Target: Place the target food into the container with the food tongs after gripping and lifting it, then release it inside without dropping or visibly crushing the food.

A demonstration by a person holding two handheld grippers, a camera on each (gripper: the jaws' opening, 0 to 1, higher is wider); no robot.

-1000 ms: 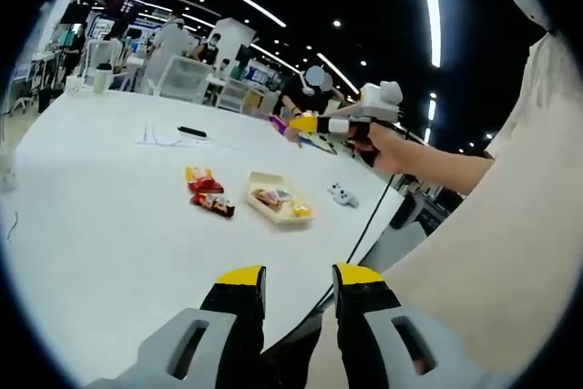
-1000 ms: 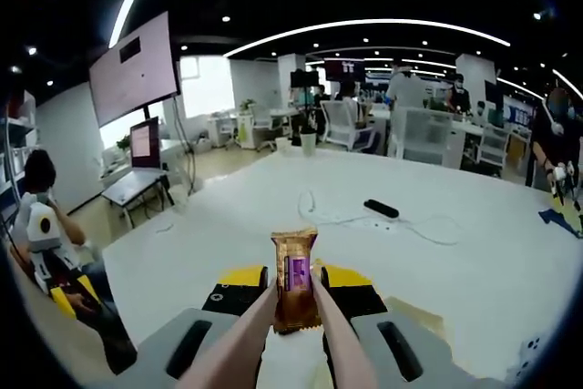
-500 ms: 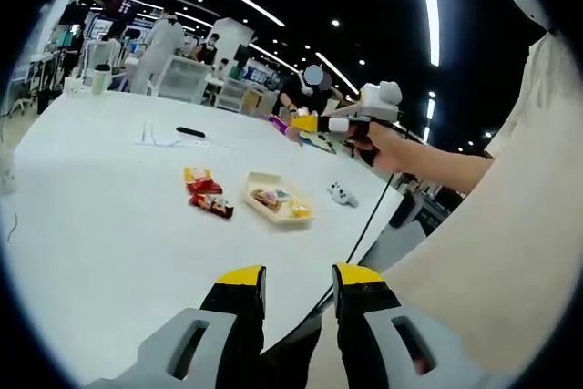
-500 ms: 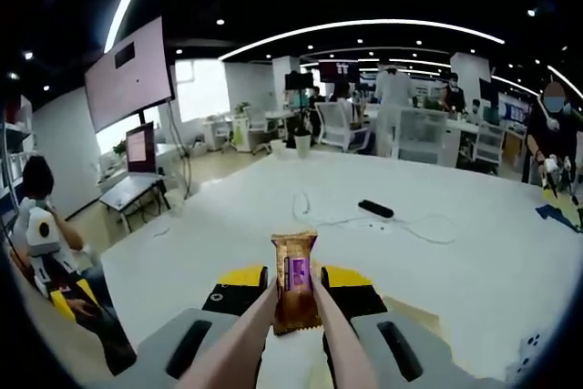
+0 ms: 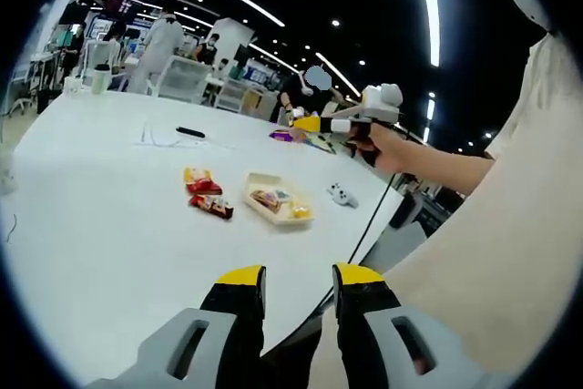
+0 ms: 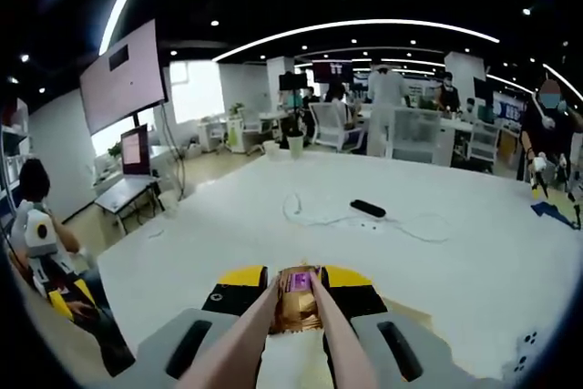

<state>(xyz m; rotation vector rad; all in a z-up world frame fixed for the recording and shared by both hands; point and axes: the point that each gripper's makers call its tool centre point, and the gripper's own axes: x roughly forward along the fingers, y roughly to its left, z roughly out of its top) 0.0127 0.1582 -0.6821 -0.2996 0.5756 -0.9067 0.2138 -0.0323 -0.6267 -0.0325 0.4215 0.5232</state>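
**Snack held in tongs above the table, tray waiting**

In the left gripper view, the white table (image 5: 100, 216) spreads away from the left tool (image 5: 296, 278), whose yellow-tipped jaws stand apart with nothing between them. Left of centre on the table lie two red snack packets (image 5: 205, 193), one just beyond the other. Just to their right sits the shallow cream container (image 5: 278, 199), with a few wrapped foods already inside it. A small white controller (image 5: 342, 195) lies near the container's right side, and further back a black remote (image 5: 191, 132) rests beside a loose white cable (image 5: 155, 141). At the right, a hand holds the right tool (image 5: 314, 123) in the air, above and beyond the container and well apart from it (the person's pale sleeve runs down that side).

In the right gripper view, the right tool (image 6: 296, 281) is clenched on a pair of pink food tongs (image 6: 246, 339), whose two arms run up between the jaws. At the tong tips sits a golden-brown snack packet (image 6: 297, 302) with a purple label, gripped and lifted clear of the table (image 6: 437, 261). Further off, right of centre, lie the black remote (image 6: 368, 209) and the white cable (image 6: 310, 211).
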